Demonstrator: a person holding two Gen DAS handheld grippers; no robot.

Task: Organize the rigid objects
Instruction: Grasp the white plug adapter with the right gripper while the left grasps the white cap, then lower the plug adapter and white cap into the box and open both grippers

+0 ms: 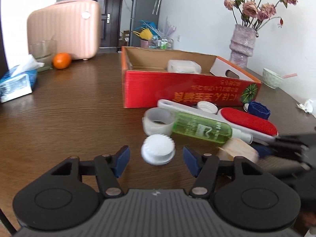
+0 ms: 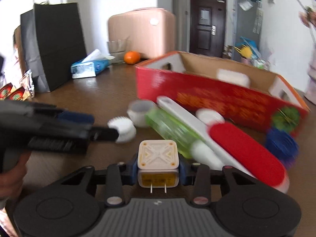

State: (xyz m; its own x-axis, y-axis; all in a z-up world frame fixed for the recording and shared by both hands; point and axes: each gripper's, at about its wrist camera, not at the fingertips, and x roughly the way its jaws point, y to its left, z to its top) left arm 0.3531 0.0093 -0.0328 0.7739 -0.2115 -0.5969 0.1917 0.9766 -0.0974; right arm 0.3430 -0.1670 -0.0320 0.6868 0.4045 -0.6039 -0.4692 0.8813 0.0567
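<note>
My left gripper (image 1: 156,159) is open, its blue pads either side of a white ribbed cap (image 1: 158,152) on the wooden table. Behind the cap lie a tape roll (image 1: 158,121), a green bottle (image 1: 201,128), a red lint brush (image 1: 246,121), a small white cap (image 1: 207,106) and a blue cap (image 1: 258,109). A red cardboard box (image 1: 177,90) holds a white packet (image 1: 183,66). My right gripper (image 2: 158,170) is shut on a white plug adapter (image 2: 158,162), prongs toward the camera. The left gripper (image 2: 59,128) shows at left there, by the ribbed cap (image 2: 123,129).
A tissue pack (image 1: 15,83), a glass (image 1: 42,52), an orange (image 1: 61,60) and a pink suitcase (image 1: 65,31) stand at the far left. A vase of flowers (image 1: 242,45), a bowl (image 1: 272,78) and crumpled paper (image 1: 306,105) are at the right. A black paper bag (image 2: 53,45) stands at left.
</note>
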